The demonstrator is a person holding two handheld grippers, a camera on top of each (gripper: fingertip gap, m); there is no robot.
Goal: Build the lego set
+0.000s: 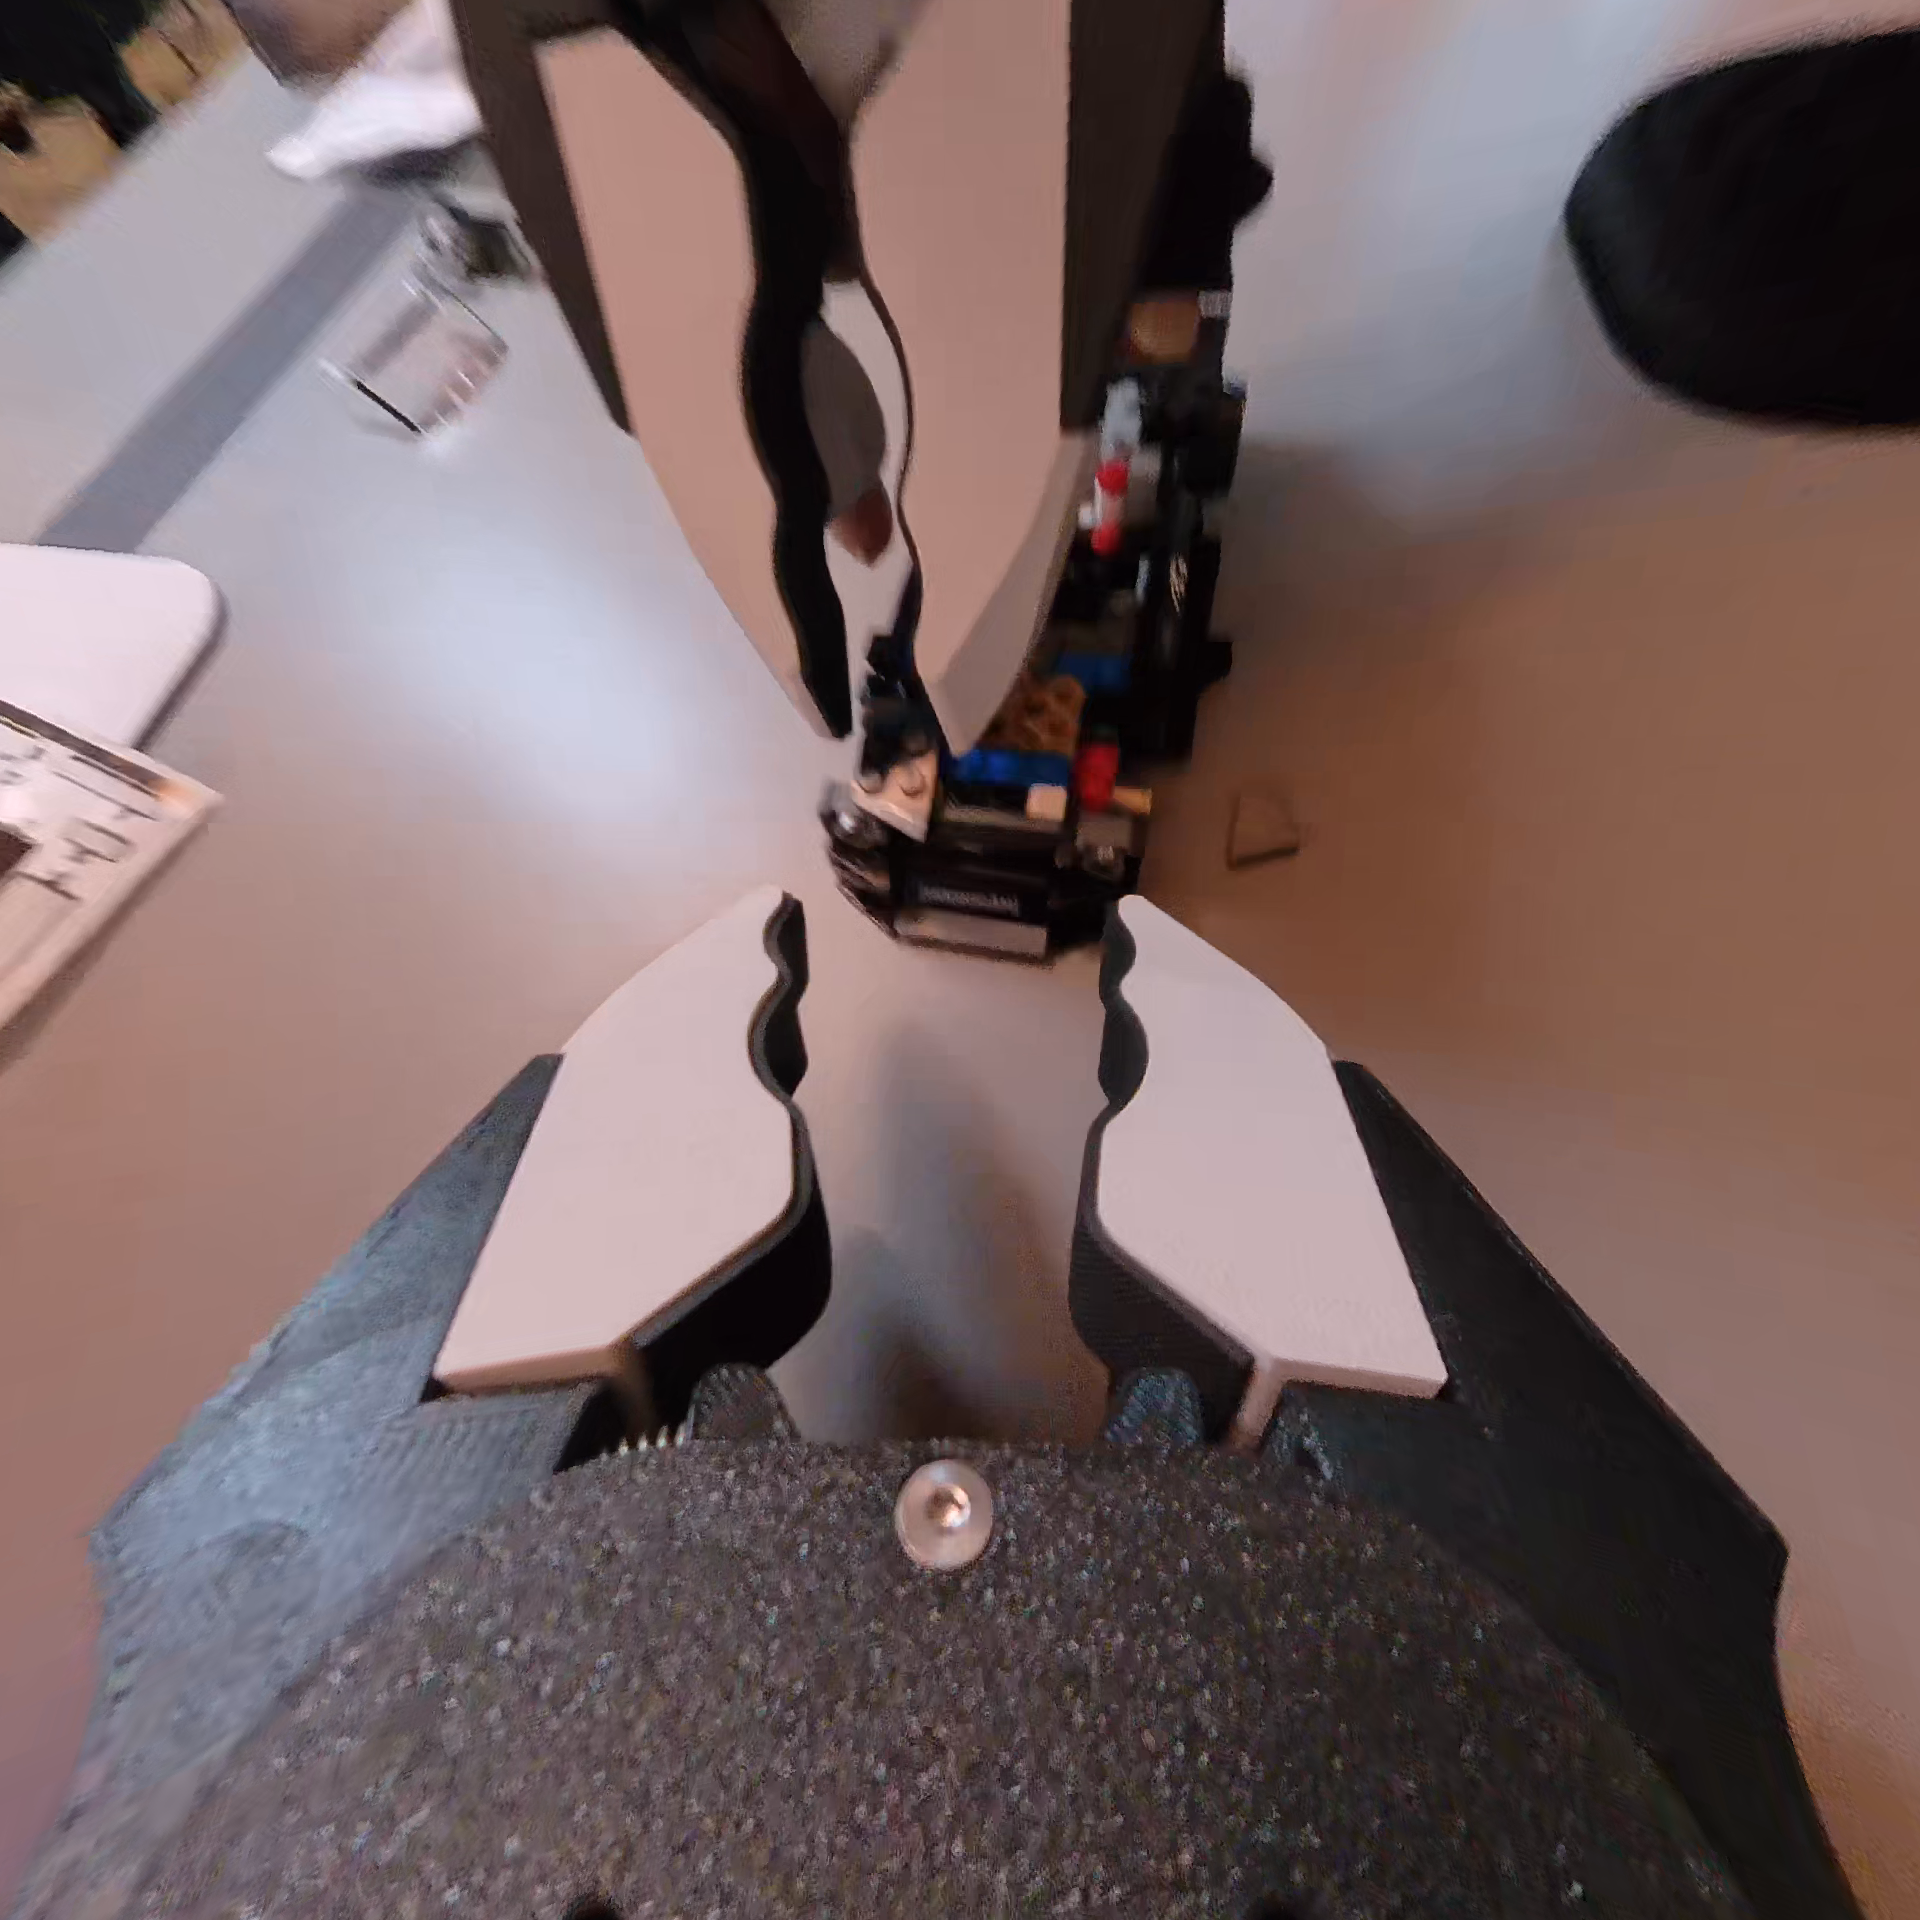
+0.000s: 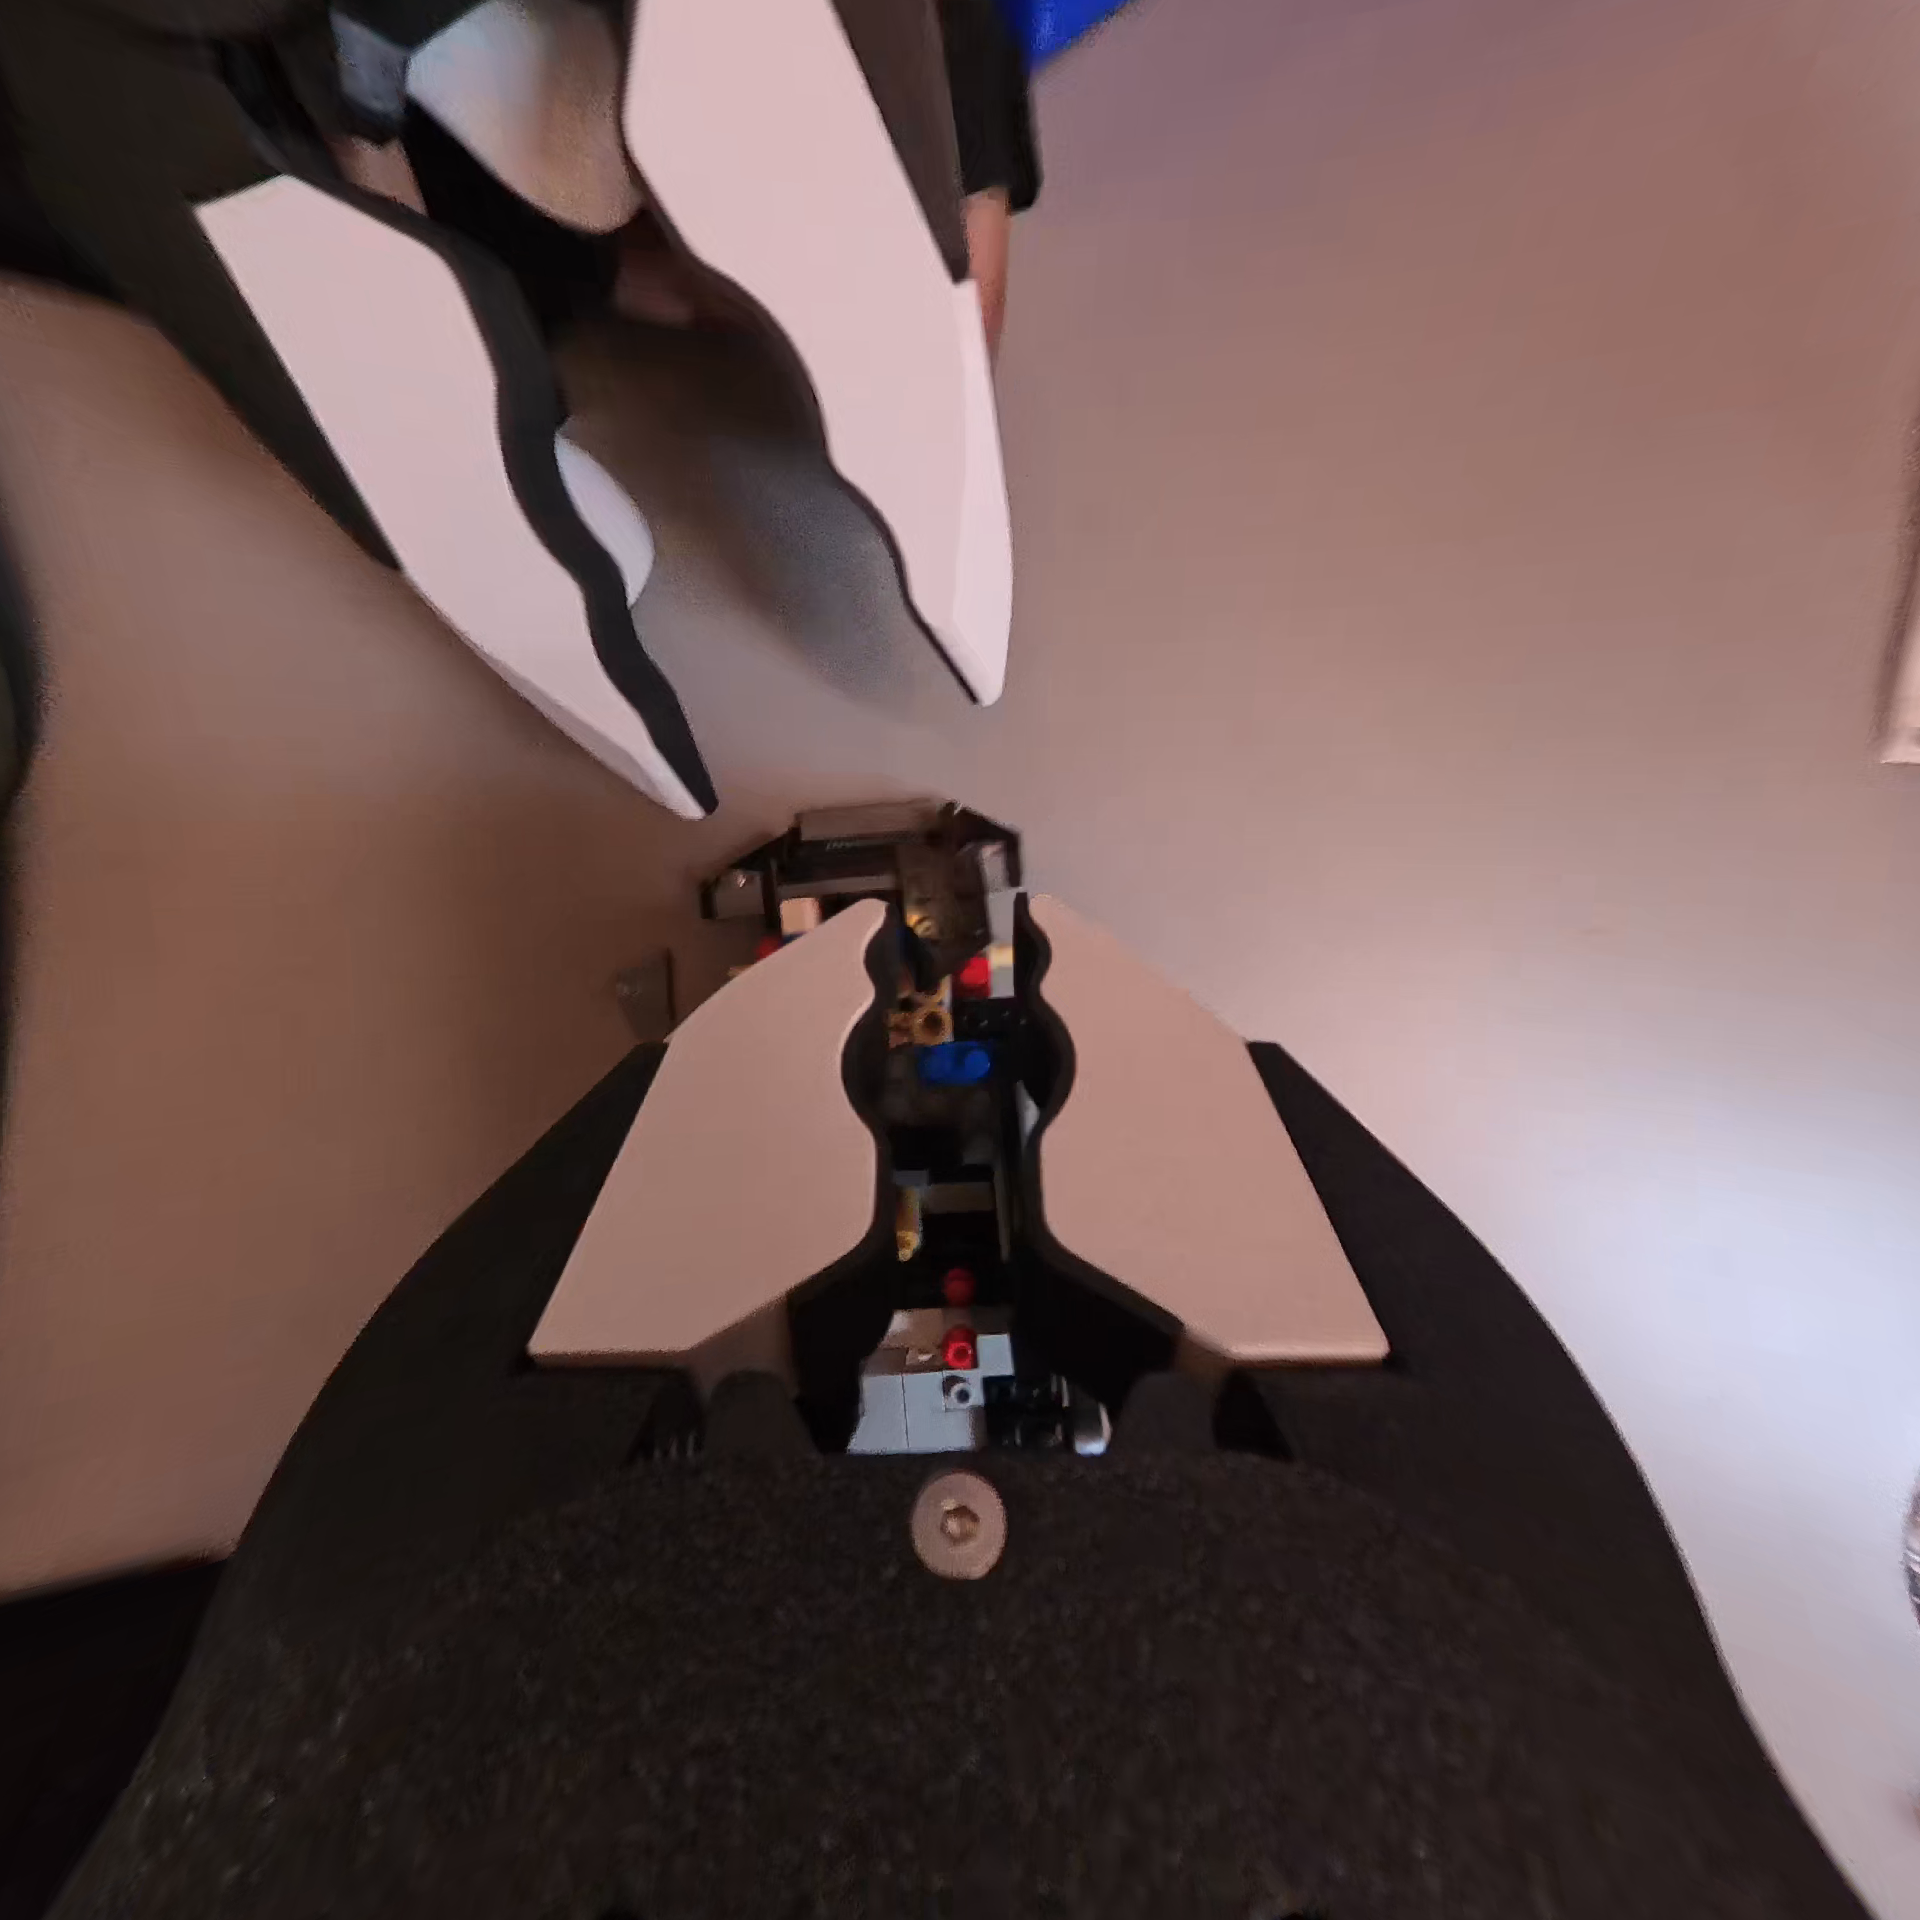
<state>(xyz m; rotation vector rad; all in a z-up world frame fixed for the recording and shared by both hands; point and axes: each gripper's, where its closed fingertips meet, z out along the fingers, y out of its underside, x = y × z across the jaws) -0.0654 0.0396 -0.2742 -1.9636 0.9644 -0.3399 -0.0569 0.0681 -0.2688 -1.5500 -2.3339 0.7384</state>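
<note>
The long black lego model, partly built with blue, red, tan and grey bricks showing inside, lies on the table between the right gripper's fingers, its far end just beyond the left gripper's tips.

The lego model stands on the desk, well in from its edges. The left tongs sit just before one end of it, and the right tongs reach in from the opposite end over its top. A small loose piece lies on the desk just beside the model. An instruction booklet lies well apart toward one desk edge, with a clear bag farther along.
</note>
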